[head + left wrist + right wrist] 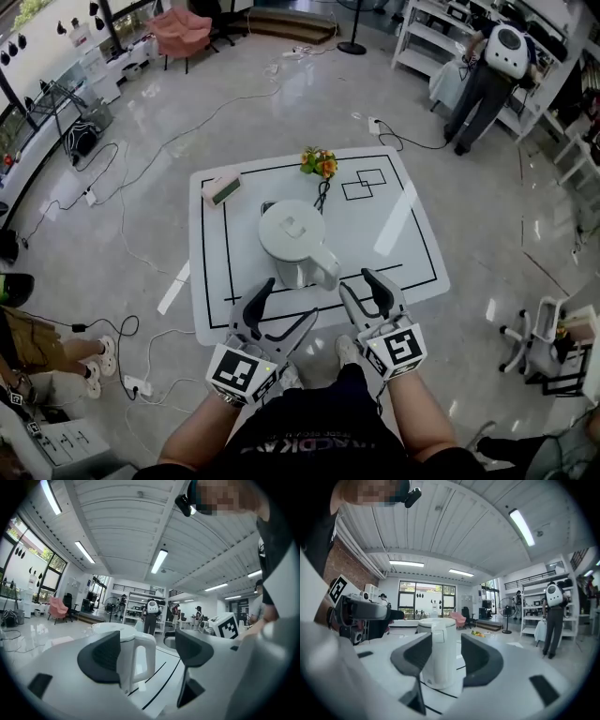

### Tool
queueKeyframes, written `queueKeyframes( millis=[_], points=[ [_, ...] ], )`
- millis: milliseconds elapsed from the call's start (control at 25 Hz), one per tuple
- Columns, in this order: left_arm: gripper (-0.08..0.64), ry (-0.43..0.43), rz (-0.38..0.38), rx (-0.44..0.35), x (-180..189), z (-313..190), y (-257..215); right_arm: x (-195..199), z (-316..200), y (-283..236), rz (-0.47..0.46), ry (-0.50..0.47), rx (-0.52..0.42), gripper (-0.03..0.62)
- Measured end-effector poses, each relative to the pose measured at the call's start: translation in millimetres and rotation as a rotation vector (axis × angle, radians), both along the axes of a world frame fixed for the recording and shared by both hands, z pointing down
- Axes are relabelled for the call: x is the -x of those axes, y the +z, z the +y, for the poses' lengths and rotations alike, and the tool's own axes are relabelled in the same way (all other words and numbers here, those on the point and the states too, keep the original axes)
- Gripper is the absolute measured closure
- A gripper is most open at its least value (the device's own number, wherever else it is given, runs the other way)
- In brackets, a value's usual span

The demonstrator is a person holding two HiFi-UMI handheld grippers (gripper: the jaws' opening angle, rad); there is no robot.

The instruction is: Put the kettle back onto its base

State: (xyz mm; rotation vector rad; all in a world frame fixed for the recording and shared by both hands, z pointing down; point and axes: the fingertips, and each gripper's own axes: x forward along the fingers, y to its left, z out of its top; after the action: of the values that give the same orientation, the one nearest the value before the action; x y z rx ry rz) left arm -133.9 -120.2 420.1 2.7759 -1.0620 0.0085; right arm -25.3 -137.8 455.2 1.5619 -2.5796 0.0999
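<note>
A white electric kettle [295, 239] stands upright in the middle of the white table [403, 225], its handle turned toward me. Its base is hidden beneath it; a dark cord [322, 195] runs off toward the far edge. My left gripper [281, 307] hovers open at the table's near edge, just left of the handle, and in the left gripper view the kettle [133, 653] shows beyond that gripper [147, 651]. My right gripper [361, 286] is open beside the handle, apart from it. From the right gripper [446, 657], the kettle [437, 644] stands just ahead of the jaws.
A green-and-white box [222, 189] lies at the table's far left, and a small bunch of flowers [319, 162] at its far edge. Black lines mark the tabletop. Cables [141, 375] trail over the floor. A person [487, 80] stands by shelves at the far right.
</note>
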Motion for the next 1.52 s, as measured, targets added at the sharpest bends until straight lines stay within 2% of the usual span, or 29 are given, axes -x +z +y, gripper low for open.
queueKeyframes(
  millis=[280, 520, 760, 1040, 1320, 1520],
  points=[
    [0.201, 0.081, 0.041, -0.054, -23.3, 9.5, -26.7, -25.8, 11.6, -20.3, -0.011, 0.083, -0.032, 0.414],
    [0.201, 0.045, 0.054, -0.068, -37.1, 4.7, -36.1, -40.6, -6.6, -43.4, -0.020, 0.036, -0.070, 0.414],
    [0.201, -0.104, 0.039, -0.061, -61.0, -1.9, -40.9, -58.7, -26.8, -56.0, -0.051, -0.116, -0.080, 0.414],
    [0.201, -0.309, -0.005, -0.057, -107.1, 9.8, -41.5, -92.4, -40.9, -57.8, -0.151, -0.318, -0.061, 0.414],
    [0.202, -0.493, -0.028, -0.048, -151.0, 44.2, -44.2, -114.7, -20.1, -61.8, -0.175, -0.515, -0.043, 0.414],
    [0.202, -0.615, -0.039, -0.032, -165.1, 71.0, -37.7, -119.3, -1.0, -55.1, -0.174, -0.636, -0.017, 0.414]
  ],
)
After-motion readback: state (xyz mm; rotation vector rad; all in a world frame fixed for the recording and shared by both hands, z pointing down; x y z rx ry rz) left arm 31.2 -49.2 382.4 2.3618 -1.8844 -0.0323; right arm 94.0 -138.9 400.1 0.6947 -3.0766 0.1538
